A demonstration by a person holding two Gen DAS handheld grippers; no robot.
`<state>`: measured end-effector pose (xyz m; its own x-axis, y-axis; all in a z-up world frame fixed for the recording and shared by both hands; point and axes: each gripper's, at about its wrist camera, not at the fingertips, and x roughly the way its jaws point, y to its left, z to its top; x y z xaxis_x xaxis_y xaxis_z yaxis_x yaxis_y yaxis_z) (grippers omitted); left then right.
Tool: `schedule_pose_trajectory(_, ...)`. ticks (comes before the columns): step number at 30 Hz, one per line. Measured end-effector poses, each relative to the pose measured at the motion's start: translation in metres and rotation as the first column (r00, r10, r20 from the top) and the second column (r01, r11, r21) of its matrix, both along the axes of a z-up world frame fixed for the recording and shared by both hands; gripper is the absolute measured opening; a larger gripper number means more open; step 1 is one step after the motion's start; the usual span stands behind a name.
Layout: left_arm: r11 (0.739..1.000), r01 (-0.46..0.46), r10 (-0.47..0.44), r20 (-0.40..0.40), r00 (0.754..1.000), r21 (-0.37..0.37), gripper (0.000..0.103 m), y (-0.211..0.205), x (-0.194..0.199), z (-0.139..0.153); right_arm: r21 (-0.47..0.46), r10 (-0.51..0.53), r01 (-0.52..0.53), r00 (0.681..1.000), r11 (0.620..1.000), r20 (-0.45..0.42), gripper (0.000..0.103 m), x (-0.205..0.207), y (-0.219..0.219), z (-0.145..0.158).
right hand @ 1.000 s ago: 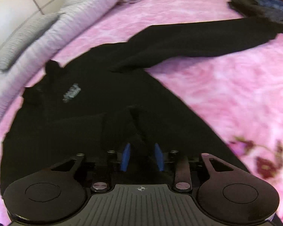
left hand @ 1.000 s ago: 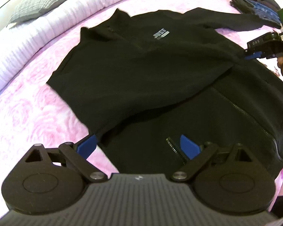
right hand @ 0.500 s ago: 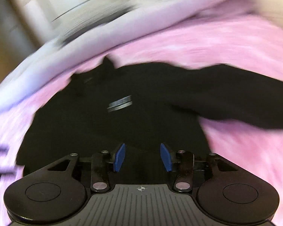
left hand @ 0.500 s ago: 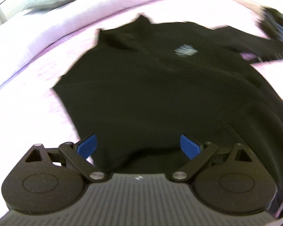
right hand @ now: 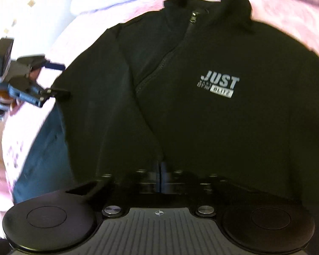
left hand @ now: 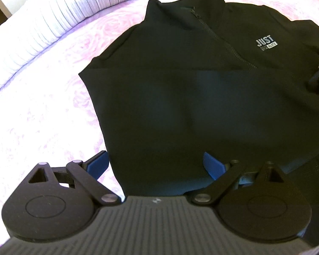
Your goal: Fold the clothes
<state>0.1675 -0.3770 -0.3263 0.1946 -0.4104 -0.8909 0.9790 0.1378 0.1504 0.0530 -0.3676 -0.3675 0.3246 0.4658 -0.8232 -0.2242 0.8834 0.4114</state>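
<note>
A black zip jacket (left hand: 202,89) with a white "JUST" logo lies on the pink bedspread, collar away from me. Its lower part is folded up over the chest. My left gripper (left hand: 157,165) is open, its blue fingers (left hand: 97,164) spread wide over the folded edge, holding nothing. In the right wrist view the jacket (right hand: 223,116) fills the frame. My right gripper (right hand: 160,170) is shut, jaws pressed together low on the jacket; whether cloth is pinched between them is not clear. The left gripper also shows at the left of the right wrist view (right hand: 53,78).
The pink rose-patterned bedspread (left hand: 42,106) lies around the jacket. A white ribbed duvet (left hand: 53,17) runs along the far edge of the bed.
The jacket's lower part has come up over the chest. Both grippers moved closer to the jacket. The right gripper opened, then closed fully. The left stayed open.
</note>
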Motion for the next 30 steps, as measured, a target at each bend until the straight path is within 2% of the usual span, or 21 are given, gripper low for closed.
schedule_pose_trajectory(3,1.000,-0.013,0.013,0.013,1.000,-0.005,0.092,-0.003,-0.001,-0.002,-0.056,0.017,-0.013,0.996,0.998,0.083,0.000,-0.002,-0.003,0.030)
schedule_pose_trajectory(5,0.998,-0.041,0.042,0.011,0.999,-0.051,0.092,-0.001,0.000,0.006,-0.118,0.015,0.005,0.986,0.993,0.167,0.000,-0.001,-0.007,0.052)
schedule_pose_trajectory(7,0.997,-0.062,0.061,-0.007,0.998,-0.047,0.092,-0.003,0.001,0.002,-0.171,0.008,0.032,0.973,0.985,0.230,0.000,0.000,-0.012,0.065)
schedule_pose_trajectory(10,0.999,-0.030,0.030,0.004,1.000,-0.012,0.092,-0.007,-0.007,-0.008,-0.199,-0.043,0.085,0.977,0.976,0.209,0.001,0.004,-0.019,0.043)
schedule_pose_trajectory(12,1.000,-0.001,0.001,0.016,1.000,0.007,0.092,-0.011,-0.014,-0.013,-0.243,-0.086,0.131,0.978,0.961,0.188,0.006,0.002,-0.021,0.031)
schedule_pose_trajectory(14,0.999,0.036,-0.036,0.016,0.999,0.004,0.092,-0.016,-0.024,-0.012,-0.226,-0.153,0.206,0.961,0.952,0.231,0.019,-0.012,-0.023,0.034)
schedule_pose_trajectory(16,0.997,0.069,-0.070,0.021,0.997,0.028,0.092,-0.022,-0.031,-0.018,-0.187,-0.227,0.280,0.938,0.942,0.260,0.023,-0.027,-0.024,0.035)
schedule_pose_trajectory(18,0.993,0.086,-0.088,0.025,0.996,0.078,0.092,-0.026,-0.033,-0.030,-0.164,-0.282,0.336,0.917,0.928,0.281,0.024,-0.042,-0.023,0.032)
schedule_pose_trajectory(21,0.984,0.089,-0.095,0.034,0.995,0.156,0.093,-0.031,-0.033,-0.048,-0.166,-0.373,0.433,0.879,0.886,0.298,0.025,-0.060,-0.028,0.025)
schedule_pose_trajectory(22,0.985,0.080,-0.085,0.026,0.996,0.152,0.094,-0.031,-0.032,-0.048,-0.154,-0.422,0.478,0.858,0.865,0.293,0.025,-0.064,-0.031,0.023)
schedule_pose_trajectory(24,0.987,0.063,-0.065,0.010,0.998,0.145,0.094,-0.029,-0.029,-0.049,-0.123,-0.455,0.506,0.840,0.854,0.295,0.025,-0.070,-0.032,0.025)
schedule_pose_trajectory(25,0.988,0.054,-0.056,0.004,0.998,0.143,0.094,-0.029,-0.028,-0.049,-0.110,-0.451,0.500,0.841,0.859,0.297,0.025,-0.072,-0.030,0.025)
schedule_pose_trajectory(27,0.989,0.038,-0.038,-0.007,0.999,0.140,0.094,-0.028,-0.027,-0.049,-0.112,-0.391,0.433,0.879,0.894,0.273,0.025,-0.070,-0.024,0.019)
schedule_pose_trajectory(30,0.990,0.027,-0.026,-0.002,1.000,0.140,0.092,-0.028,-0.030,-0.043,-0.186,-0.325,0.368,0.918,0.911,0.226,0.025,-0.060,-0.026,0.000)
